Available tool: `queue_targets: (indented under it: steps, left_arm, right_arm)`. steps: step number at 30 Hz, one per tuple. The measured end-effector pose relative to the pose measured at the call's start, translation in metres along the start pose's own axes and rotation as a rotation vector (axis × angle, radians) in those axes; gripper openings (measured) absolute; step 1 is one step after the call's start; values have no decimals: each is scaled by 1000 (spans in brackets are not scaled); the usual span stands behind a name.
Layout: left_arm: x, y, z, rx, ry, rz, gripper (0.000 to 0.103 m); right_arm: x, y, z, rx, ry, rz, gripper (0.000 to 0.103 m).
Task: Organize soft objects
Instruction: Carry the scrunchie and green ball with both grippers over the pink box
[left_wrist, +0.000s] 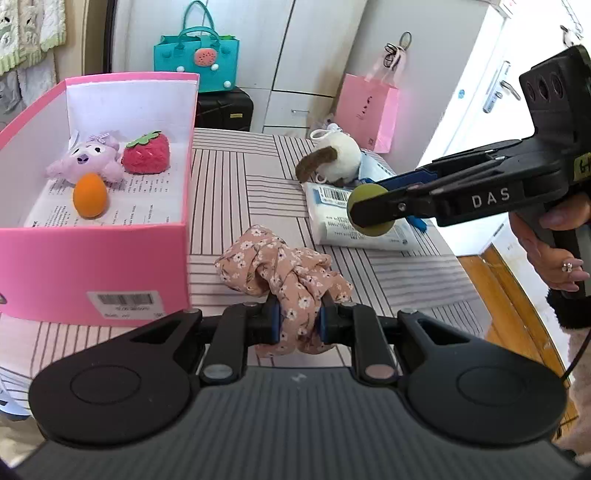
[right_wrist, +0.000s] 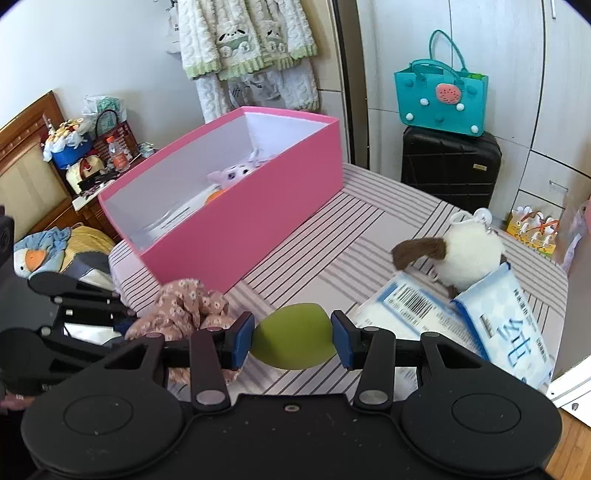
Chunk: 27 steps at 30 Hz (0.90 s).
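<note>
Scrunchie (left_wrist: 280, 271), floral and peach-toned, lies bunched on the striped bedcover (left_wrist: 236, 177) just right of the pink box (left_wrist: 92, 258), and the left gripper (left_wrist: 297, 319) is clamped on its near end, blue pads pressing the fabric from both sides. Inside the box, at the far left, sit 3 soft things: a purple plush (left_wrist: 86, 160), a red strawberry (left_wrist: 146, 155) beside it, and an orange egg (left_wrist: 89, 195) in front of them, all on printed paper. Right of the scrunchie, a white plush with a brown ear (left_wrist: 334, 158) rests against 2 tissue packs (left_wrist: 332, 214). Farther right, the right gripper (right_wrist: 292, 336) squeezes a green sponge (right_wrist: 292, 336) between its pads, held above the bedcover near the packs.
</note>
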<state>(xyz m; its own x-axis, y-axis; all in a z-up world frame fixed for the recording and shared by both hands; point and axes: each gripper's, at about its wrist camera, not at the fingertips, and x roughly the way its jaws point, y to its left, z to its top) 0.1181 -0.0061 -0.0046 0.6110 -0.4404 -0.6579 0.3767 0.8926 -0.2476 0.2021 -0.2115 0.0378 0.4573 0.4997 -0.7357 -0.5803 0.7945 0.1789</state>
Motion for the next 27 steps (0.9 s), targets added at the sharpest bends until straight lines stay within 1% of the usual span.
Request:
queue_targets:
  steps: [4,6,10,12,16,20,23,27]
  left_arm:
    - [-17,3,1,37,-2,1,18]
    - [-27,4,3,52,2,-15,18]
    - [-45,9,11,89,2,-21,18]
    - [-55,11,15,105,7,-44,18]
    - [-69,17,24,109,49,-110,18]
    - [-82,21,31,127,76,-142,18]
    - [-92,24,35,142,79,-150,18]
    - [-99,33,43,144,63,-124,18]
  right_arm:
    - [-7,11,-5,-12,0,-7,50]
    - [-12,16,-6,-15,-12,-11,51]
    - [-25,26,-7,-32,-47,-26,51]
    - [-29,31,-5,-42,-58,-27,51]
    - [-35,41,1,-67,-71,-22,51]
    - [-37,49,9,-84,-78,-2,51]
    - [-36,55,16,-103,-84,11,51]
    - [-33,62,28,-130,-98,25,51]
